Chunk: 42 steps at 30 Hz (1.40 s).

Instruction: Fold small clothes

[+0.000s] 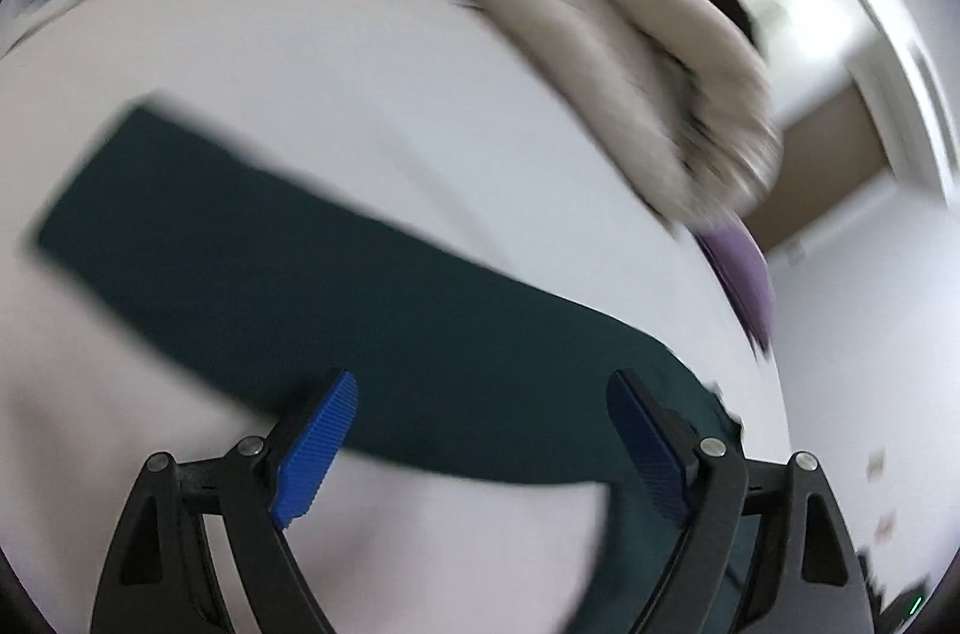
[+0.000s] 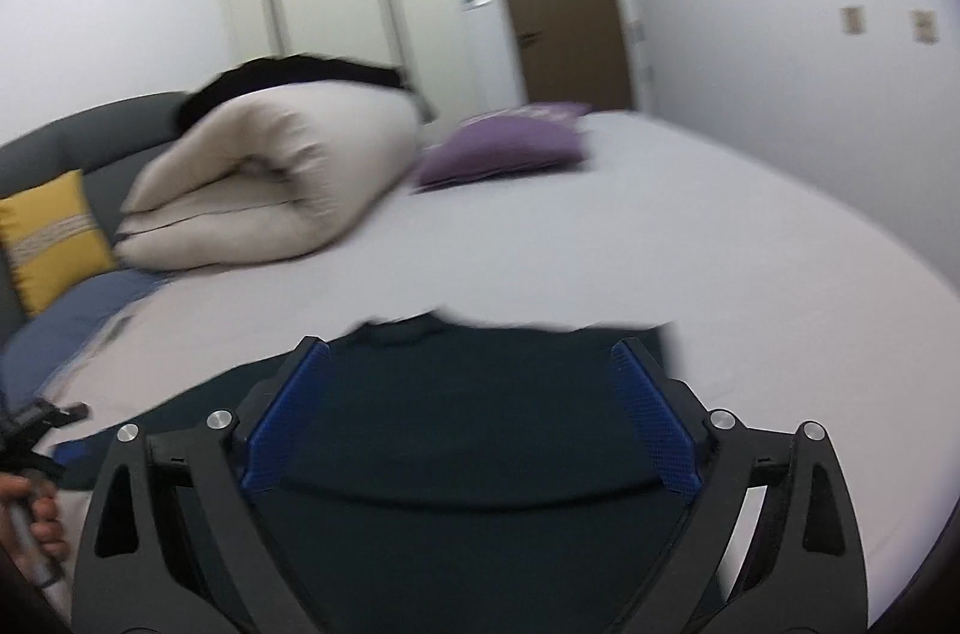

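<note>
White bed (image 2: 690,226), dark green garment (image 2: 468,424) flat near its edge, beneath both wide-open, empty grippers: left gripper (image 1: 480,445), right gripper (image 2: 471,415).

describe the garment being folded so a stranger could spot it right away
Start at the white bed. Near its front edge, under the open right gripper, lies the dark green garment, spread flat. Unlike the puffy beige duvet and purple pillow behind, it is thin and dark.

Soft even light, motion blur, fisheye-warped edges.
</note>
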Each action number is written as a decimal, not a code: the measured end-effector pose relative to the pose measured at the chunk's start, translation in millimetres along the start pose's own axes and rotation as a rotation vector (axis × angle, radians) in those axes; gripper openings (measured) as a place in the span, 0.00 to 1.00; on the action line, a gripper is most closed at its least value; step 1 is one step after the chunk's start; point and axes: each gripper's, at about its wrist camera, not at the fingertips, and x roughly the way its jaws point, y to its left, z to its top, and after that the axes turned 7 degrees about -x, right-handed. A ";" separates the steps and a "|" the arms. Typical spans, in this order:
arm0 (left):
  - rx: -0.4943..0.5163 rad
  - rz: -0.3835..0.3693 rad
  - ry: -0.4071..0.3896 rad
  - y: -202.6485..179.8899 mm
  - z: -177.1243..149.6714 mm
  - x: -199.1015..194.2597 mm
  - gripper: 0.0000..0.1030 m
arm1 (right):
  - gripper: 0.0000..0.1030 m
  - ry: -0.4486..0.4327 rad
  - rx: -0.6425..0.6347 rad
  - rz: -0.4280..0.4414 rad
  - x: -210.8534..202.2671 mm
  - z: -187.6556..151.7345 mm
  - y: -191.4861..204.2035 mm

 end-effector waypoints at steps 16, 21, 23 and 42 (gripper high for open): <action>-0.616 -0.002 -0.214 96.3 2.5 -32.3 0.74 | 0.90 0.212 0.134 0.329 13.4 -35.4 105.1; -0.635 -0.057 -0.257 105.2 36.0 -15.0 0.65 | 0.85 0.227 0.160 0.326 22.1 -42.6 99.0; -0.669 -0.056 -0.226 111.1 44.5 -8.7 0.21 | 0.84 0.234 0.179 0.334 24.4 -45.2 92.7; 0.749 -0.051 0.219 -249.9 -250.1 101.6 0.34 | 0.78 0.244 0.415 0.205 26.9 -84.2 -48.7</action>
